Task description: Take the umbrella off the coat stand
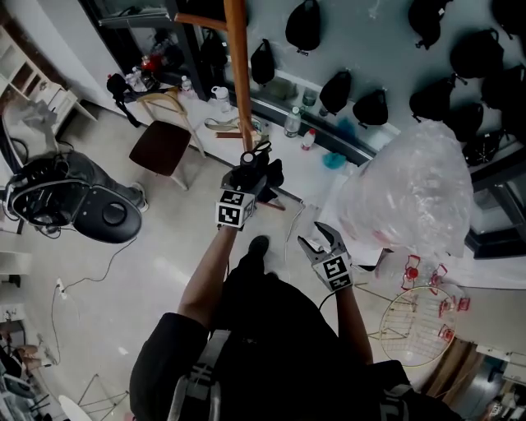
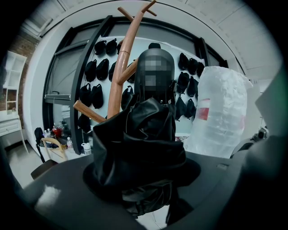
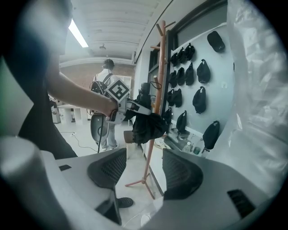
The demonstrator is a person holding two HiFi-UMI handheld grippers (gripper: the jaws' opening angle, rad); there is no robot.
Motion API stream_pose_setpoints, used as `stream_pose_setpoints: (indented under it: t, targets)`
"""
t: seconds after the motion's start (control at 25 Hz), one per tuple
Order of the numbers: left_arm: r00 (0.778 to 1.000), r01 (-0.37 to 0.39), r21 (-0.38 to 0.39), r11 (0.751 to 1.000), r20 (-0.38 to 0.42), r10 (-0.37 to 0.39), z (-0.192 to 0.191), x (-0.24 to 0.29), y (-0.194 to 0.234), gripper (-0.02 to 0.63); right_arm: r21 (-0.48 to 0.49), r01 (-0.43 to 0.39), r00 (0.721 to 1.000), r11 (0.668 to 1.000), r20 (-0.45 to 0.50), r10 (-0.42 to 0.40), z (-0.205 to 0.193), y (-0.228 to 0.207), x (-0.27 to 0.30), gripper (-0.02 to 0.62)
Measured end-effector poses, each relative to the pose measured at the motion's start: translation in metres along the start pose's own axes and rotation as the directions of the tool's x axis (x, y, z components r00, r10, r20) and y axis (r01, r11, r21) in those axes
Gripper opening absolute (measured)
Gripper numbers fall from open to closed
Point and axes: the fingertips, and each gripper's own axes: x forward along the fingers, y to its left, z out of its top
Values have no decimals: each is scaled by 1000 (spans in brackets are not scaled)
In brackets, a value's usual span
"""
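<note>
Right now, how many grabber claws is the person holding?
2. The left gripper, gripping the umbrella, is beside the coat stand; the right gripper, open and empty, is lower right.

black wall bags (image 1: pixel 303 25), clear plastic sack (image 1: pixel 411 189)

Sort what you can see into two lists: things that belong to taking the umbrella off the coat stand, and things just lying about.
Belongs to the job:
- umbrella
- coat stand
- left gripper, shut on the umbrella

Just lying about:
- chair
- plastic bag
- bottle
- black bags on the wall
- wire rack
</note>
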Motion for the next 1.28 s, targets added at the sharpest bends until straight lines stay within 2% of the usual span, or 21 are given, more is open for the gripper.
stream_pose_setpoints:
  t: [0.28,0.88,1.28]
  targets:
    - [1000,-7,10,1000,-5,7,-6,-17,-6,268,29,-16,998,999,60,14,2,9,-8,253]
    - [1000,0,19,1000,-9,1,-26,-53,-23,268,28,-28,998,999,50,26,-15,44,-25,242]
    - [999,30,12,999,-34,-29,-41,-70,-46,268,41,-31,998,999,62,28,-24,56,-39,242]
